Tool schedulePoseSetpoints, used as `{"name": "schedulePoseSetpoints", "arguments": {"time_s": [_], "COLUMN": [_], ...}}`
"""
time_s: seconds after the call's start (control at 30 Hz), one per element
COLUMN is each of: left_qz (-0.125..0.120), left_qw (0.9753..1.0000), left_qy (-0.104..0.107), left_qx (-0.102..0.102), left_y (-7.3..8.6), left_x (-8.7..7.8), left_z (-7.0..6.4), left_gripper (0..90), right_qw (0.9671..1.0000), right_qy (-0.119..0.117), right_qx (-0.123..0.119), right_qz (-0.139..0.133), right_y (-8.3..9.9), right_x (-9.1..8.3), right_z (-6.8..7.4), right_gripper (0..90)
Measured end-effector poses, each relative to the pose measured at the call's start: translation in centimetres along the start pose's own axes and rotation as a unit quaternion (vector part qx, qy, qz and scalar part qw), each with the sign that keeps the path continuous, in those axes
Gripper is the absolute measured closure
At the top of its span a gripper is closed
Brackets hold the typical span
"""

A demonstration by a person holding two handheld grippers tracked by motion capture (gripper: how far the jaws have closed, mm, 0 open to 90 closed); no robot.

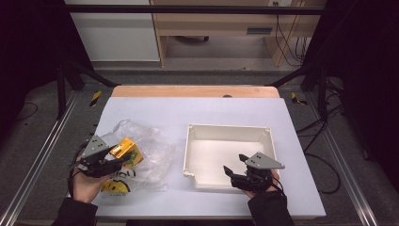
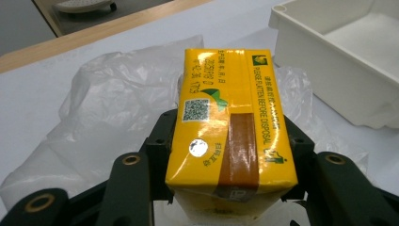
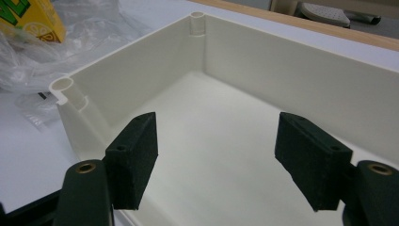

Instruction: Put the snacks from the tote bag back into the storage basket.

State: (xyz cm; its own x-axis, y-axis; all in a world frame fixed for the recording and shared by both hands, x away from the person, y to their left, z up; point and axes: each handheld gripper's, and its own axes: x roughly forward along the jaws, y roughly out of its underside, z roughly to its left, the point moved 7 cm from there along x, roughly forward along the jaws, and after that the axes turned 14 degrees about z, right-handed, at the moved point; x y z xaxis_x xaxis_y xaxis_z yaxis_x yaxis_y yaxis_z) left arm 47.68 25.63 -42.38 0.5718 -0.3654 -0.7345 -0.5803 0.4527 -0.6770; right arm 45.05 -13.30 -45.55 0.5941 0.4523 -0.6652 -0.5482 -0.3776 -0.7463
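A white-topped table (image 1: 197,113) with a wooden strip along its far edge. Crumpled clear plastic bag (image 1: 150,155) near the left edge; a yellow drink carton (image 1: 126,148) above it and a second yellow carton (image 1: 115,186) on it toward the near edge. White rectangular tray (image 1: 229,132) right of centre.

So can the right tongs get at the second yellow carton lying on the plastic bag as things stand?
Probably not directly. The right tongs hang open over the white tray, while that carton lies across the table, by the left tongs and hand, which would crowd a cross-reach.
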Motion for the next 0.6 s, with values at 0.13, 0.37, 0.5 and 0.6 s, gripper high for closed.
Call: {"name": "schedulePoseSetpoints", "arguments": {"time_s": [0.13,0.37,0.5,0.6], "left_qz": [-0.012,-0.038,-0.047,-0.054], "left_qw": [0.9999,0.9992,0.9989,0.9985], "left_qy": [-0.005,-0.01,-0.006,-0.002], "left_qx": [-0.005,-0.009,-0.007,0.004], "left_y": [-0.3,-1.1,-1.5,-2.0], "left_x": [-0.8,-2.7,-3.4,-4.0], "left_z": [0.2,0.4,0.0,-0.6], "left_gripper": [50.5,50.6,50.6,50.6], "right_qw": [1.0,1.0,1.0,1.0], "right_qy": [0.001,0.001,0.002,0.004], "right_qx": [0.002,0.0,0.003,0.004], "right_qz": [-0.001,-0.003,-0.005,-0.007], "right_y": [0.0,-0.1,-0.1,-0.2], "right_x": [-0.1,-0.2,-0.3,-0.4], "right_z": [-0.1,-0.2,-0.2,-0.2], "right_gripper": [30.3,30.3,30.3,30.3]}}
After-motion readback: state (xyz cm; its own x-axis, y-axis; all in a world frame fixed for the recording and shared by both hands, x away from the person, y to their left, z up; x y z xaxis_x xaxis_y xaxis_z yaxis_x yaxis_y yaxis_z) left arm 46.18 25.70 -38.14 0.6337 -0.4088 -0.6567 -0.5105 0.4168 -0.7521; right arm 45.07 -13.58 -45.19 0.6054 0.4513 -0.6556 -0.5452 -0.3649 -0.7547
